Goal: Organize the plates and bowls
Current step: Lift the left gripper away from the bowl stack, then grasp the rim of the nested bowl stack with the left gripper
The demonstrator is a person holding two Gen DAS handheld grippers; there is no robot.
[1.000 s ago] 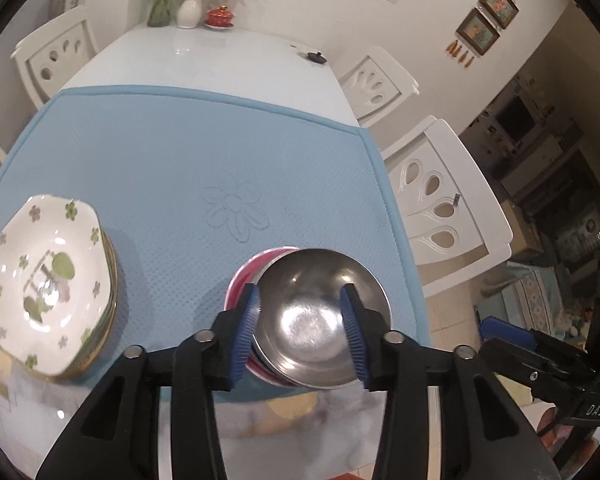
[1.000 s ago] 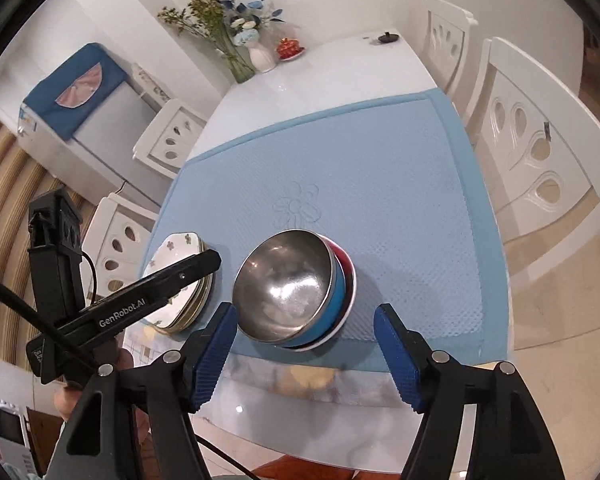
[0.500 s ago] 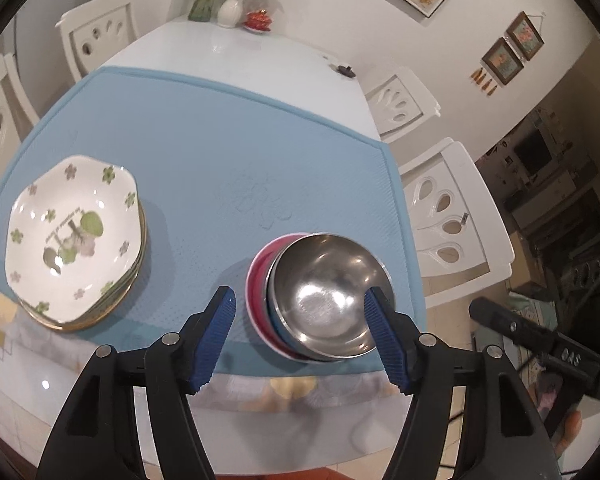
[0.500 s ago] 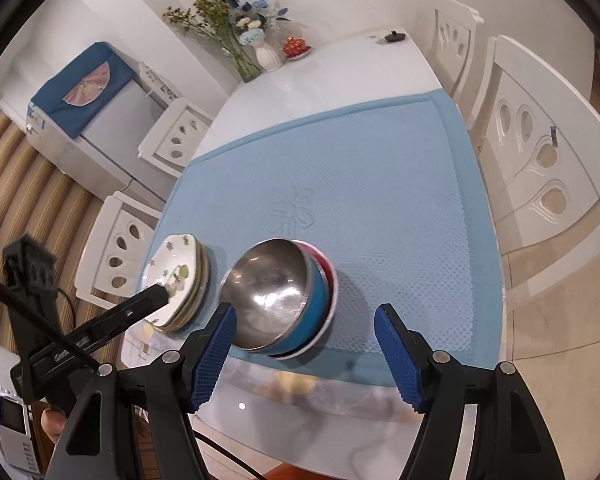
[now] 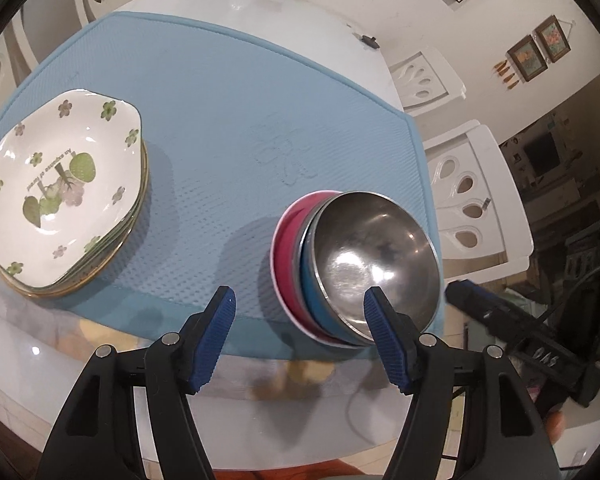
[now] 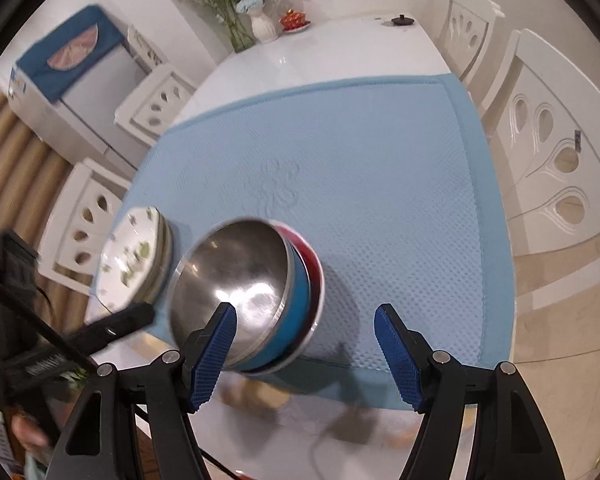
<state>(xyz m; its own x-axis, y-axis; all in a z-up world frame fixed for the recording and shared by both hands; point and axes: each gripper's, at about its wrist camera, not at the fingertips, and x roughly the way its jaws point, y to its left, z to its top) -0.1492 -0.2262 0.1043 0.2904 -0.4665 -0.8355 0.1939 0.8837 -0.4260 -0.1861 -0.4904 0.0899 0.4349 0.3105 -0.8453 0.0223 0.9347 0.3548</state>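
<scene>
Bowl stack (image 5: 352, 264) sits at the near edge of the blue mat (image 5: 228, 120), toward its right corner from your left wrist view. Steel bowl (image 5: 374, 256) on top, nested in a blue bowl (image 5: 312, 292), which sits in a pink/red bowl (image 5: 286, 248) at the bottom. The stack leans a bit, steel rim offset from the pink one.

Plate stack (image 5: 60, 196) is on the same mat at the near left corner, well apart from the bowls. Top plate is white with green flower print, gold-rimmed plates under it.

Your left gripper (image 5: 300, 336) hangs just short of the mat's near edge, jaws spread wide, nothing between them. Its right fingertip overlaps the steel bowl's rim in view; can't tell if it touches.

Your right gripper (image 6: 306, 350) is also spread wide and empty. Its left pad (image 6: 214, 354) lies over the steel bowl's near side in view, contact unclear. Each gripper shows blurred at the edge of the other's view.

White table (image 6: 320, 52) runs on past the mat: white vase with flowers (image 6: 262, 26), small red dish (image 6: 294, 20), small dark object (image 6: 402, 20) at the far end. White chairs (image 6: 556, 152) along both sides
</scene>
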